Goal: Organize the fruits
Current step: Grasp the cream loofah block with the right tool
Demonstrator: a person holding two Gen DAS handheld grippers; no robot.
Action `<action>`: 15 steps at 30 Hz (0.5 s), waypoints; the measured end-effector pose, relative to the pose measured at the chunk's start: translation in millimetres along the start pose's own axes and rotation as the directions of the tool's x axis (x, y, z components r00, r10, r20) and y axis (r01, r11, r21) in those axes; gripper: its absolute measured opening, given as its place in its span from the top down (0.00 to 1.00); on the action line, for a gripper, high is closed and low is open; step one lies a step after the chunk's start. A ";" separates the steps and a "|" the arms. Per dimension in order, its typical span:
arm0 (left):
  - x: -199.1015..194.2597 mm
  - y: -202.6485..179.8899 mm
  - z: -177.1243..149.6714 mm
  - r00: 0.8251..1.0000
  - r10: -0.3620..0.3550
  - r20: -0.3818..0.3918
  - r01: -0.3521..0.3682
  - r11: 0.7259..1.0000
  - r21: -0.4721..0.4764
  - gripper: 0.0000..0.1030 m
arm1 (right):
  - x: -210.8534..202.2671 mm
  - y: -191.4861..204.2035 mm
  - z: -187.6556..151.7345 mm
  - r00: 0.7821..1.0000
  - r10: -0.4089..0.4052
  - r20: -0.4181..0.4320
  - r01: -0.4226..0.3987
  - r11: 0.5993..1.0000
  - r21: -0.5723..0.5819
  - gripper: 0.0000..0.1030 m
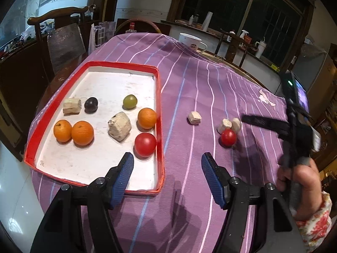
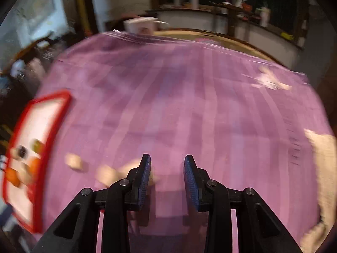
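A red-rimmed white tray [image 1: 159, 113] lies on the purple striped cloth. In it are three oranges [image 1: 82, 132], a red tomato [image 1: 145, 144], a green fruit [image 1: 130, 101], a dark plum [image 1: 91, 104] and two pale chunks [image 1: 119, 125]. A second red tomato [image 1: 228, 137] sits on the cloth to the right, against two pale chunks [image 1: 230, 125]; a third chunk [image 1: 194, 117] lies apart. My left gripper [image 1: 167, 166] is open and empty over the tray's near right corner. My right gripper [image 2: 167, 168] is open and empty above the cloth; its view is blurred, with the tray [image 2: 61, 113] at left.
A white mug [image 1: 190, 40] stands at the table's far edge. A wooden chair [image 1: 61, 33] is behind the tray. The right hand's gripper body [image 1: 294, 130] rises at the right, near the loose tomato. A counter with bottles runs under the dark windows.
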State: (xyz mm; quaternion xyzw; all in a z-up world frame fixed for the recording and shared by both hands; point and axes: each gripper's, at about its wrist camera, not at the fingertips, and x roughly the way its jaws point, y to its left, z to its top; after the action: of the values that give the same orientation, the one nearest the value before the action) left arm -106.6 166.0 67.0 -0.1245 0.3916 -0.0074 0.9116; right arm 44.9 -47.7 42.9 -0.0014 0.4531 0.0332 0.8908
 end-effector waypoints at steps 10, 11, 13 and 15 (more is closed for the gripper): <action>11.3 -15.1 -2.8 0.999 -0.019 -0.032 0.019 1.000 0.024 0.36 | -26.6 -44.8 -22.5 0.959 0.279 0.038 -0.282 0.955 0.089 0.65; 11.1 -17.4 -3.2 0.999 -0.018 -0.031 0.019 0.999 0.032 0.36 | -26.1 -37.7 -23.6 0.956 0.290 0.037 -0.292 0.955 0.060 0.65; 10.3 -22.1 -4.4 0.999 -0.017 -0.031 0.019 0.999 0.050 0.36 | -23.4 -24.7 -26.6 0.958 0.287 0.031 -0.287 0.958 0.008 0.65; 10.0 -25.6 -5.4 0.999 -0.020 -0.034 0.022 0.998 0.065 0.36 | -17.3 -11.1 -32.6 0.966 0.258 0.005 -0.258 0.965 -0.047 0.65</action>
State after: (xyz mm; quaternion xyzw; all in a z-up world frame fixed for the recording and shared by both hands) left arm -101.4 138.9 62.2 -0.0987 0.4050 -0.0318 0.9084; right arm 9.2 -60.9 37.4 0.0375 0.4436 0.1592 0.8811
